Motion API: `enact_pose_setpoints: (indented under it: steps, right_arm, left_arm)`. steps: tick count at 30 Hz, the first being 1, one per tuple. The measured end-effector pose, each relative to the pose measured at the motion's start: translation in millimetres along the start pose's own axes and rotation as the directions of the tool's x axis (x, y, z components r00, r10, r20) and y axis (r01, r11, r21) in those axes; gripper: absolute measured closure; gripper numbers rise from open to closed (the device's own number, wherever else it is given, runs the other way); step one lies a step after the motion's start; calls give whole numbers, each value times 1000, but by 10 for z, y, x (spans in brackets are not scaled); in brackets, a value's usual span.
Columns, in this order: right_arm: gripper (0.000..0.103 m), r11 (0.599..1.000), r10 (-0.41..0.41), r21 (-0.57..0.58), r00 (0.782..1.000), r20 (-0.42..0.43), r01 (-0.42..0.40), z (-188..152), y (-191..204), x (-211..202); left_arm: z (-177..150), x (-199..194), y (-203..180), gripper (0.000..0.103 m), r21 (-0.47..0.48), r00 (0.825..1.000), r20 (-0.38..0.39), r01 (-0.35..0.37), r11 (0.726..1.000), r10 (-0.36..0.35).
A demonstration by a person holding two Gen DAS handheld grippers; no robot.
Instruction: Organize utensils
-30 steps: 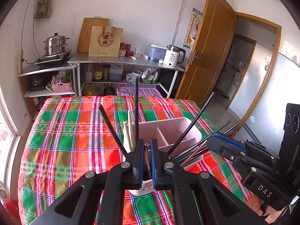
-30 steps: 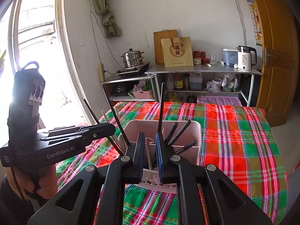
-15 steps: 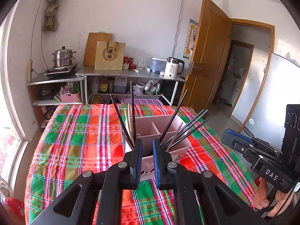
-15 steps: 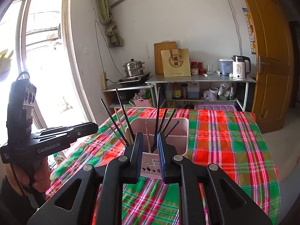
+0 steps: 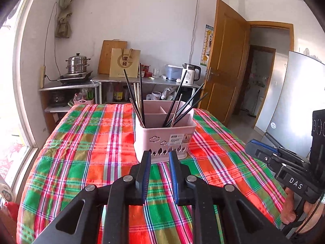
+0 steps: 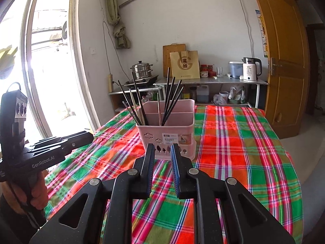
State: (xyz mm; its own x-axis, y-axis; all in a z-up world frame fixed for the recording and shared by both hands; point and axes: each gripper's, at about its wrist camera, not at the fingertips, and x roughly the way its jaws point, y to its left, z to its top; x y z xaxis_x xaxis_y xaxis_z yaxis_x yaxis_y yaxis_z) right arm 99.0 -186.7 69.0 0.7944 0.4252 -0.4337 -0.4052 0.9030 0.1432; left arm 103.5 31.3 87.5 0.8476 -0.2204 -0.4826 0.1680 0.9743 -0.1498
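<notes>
L gripper: jaws stand a narrow gap apart w/ nothing between them; they've just been opening, having been pinched nearly together 1 s ago. R gripper: jaws also slightly parted, empty, gap a bit wider than 1 s ago.

Just past both sets of tips sits the pale pink plastic utensil basket w/ cloud and tree cut-outs, upright on the red-green-white plaid tablecloth. 1 s ago each gripper's tips were right at the basket, over its near edge; now both have pulled back and the whole basket front shows, apart from the tips.

Inside the basket: black chopsticks fan out of the near-R compartment, leaning R; another bunch of black chopsticks mixed w/ pale wooden chopsticks stands in the near-L corner, leaning L. Rear compartments look empty as far as visible.

In L view the R gripper body is at the far R edge, a hand on its grip; in R view the L gripper is at the L edge, likewise hand-held.

Beyond the table: steel steamer pot on a shelf, tan paper bag, white electric kettle, open wooden door.
</notes>
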Motion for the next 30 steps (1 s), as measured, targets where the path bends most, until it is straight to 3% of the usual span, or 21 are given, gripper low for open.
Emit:
enact_pose_setpoints:
  steps: [8, 12, 30]
  right_arm:
    - [85, 1000, -15, -10, 1000, -14, 15, -339, 72, -149]
    - [66, 1000, -11, -17, 1000, -9, 11, -472, 125, -200]
    - [66, 999, -40, -27, 998, -40, 39, -690, 193, -172]
  left_arm:
    - [-426, -126, -126, 77, 24, 999, -14, -31, 999, 31]
    - [-604, -180, -164, 73, 20, 999, -9, -44, 999, 44]
    - [-788, -158, -164, 72, 15, 996, 5, -87, 996, 87]
